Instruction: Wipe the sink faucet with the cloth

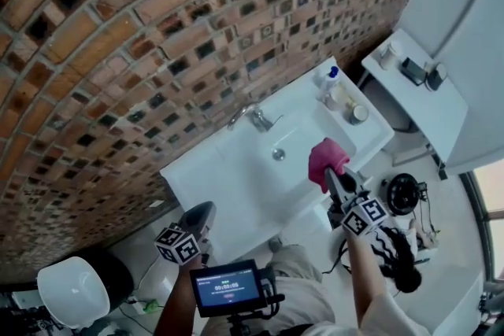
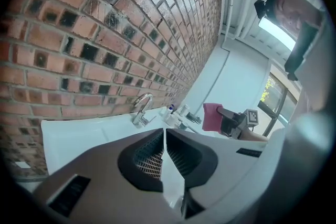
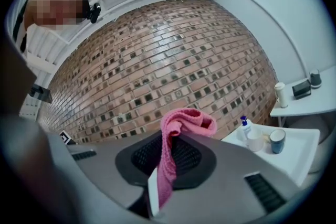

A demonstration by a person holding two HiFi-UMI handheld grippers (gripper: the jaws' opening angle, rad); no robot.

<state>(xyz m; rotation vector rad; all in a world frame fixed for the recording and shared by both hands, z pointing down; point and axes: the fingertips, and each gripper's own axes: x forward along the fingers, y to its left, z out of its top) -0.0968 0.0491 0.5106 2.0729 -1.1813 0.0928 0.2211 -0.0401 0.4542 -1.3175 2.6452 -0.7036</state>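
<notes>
A chrome faucet (image 1: 253, 116) stands at the back of the white sink (image 1: 228, 177), against the brick wall; it also shows in the left gripper view as the faucet (image 2: 142, 108). My right gripper (image 1: 332, 173) is shut on a pink cloth (image 1: 325, 160) and hovers over the sink's front right part, short of the faucet. In the right gripper view the pink cloth (image 3: 176, 139) hangs pinched between the jaws of the right gripper (image 3: 167, 157). My left gripper (image 1: 203, 215) is shut and empty, at the sink's front left edge. The left gripper (image 2: 164, 152) points toward the faucet.
A blue-capped bottle (image 1: 329, 78), a white cup (image 1: 339, 97) and a dark-rimmed cup (image 1: 358, 114) stand on the sink's right ledge. A white shelf (image 1: 425, 102) with small items lies further right. A white bowl-like object (image 1: 72, 292) sits at lower left.
</notes>
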